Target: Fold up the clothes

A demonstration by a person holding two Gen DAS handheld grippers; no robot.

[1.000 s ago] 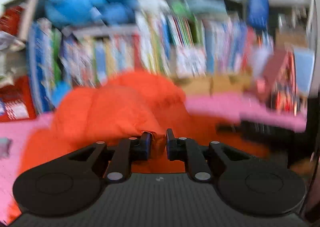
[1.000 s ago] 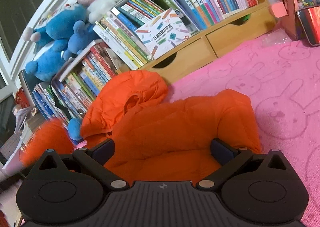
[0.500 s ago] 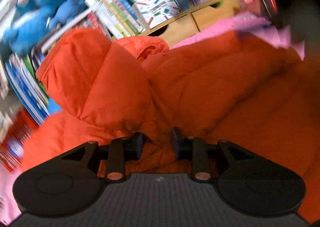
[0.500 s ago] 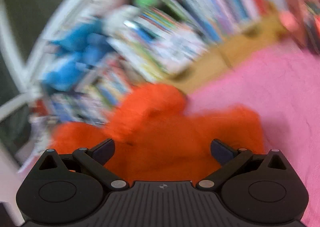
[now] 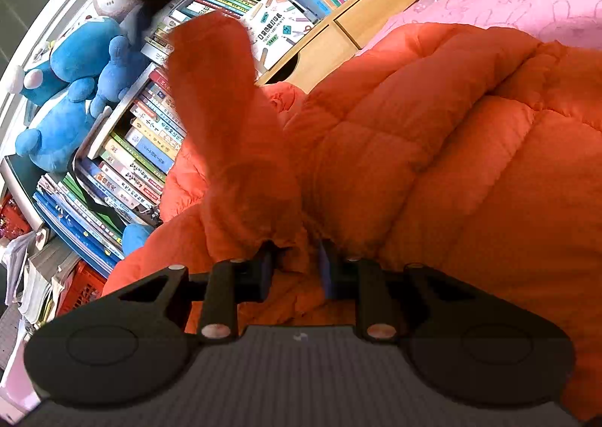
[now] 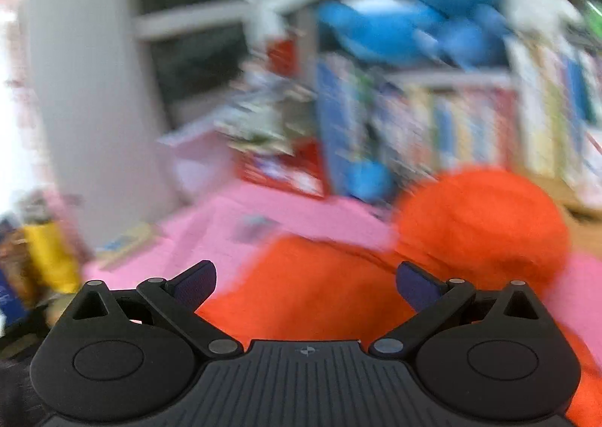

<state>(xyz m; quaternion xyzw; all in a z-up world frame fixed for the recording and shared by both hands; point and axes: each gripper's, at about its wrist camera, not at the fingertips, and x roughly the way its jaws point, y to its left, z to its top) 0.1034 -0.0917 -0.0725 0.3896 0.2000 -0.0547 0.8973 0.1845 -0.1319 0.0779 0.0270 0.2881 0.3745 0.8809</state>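
Left gripper (image 5: 295, 269): jaws drawn close, pinching a bunched fold of the puffy orange quilted jacket (image 5: 432, 148); they have just been closing a little further on the fabric held between them. A sleeve-like flap of the jacket (image 5: 214, 88) stands up in front of the gripper. The jacket lies spread on the pink rabbit-print cloth (image 5: 526, 9), with its far edge near the wooden shelf unit with drawers (image 5: 338, 35) and the rows of books (image 5: 150, 148). Blue plush toys (image 5: 71, 88) sit on the shelf to the left.

Right gripper (image 6: 304, 285): jaws spread wide, nothing between the pads (view heavily blurred). It hangs over the jacket's edge, with pink cloth beyond.
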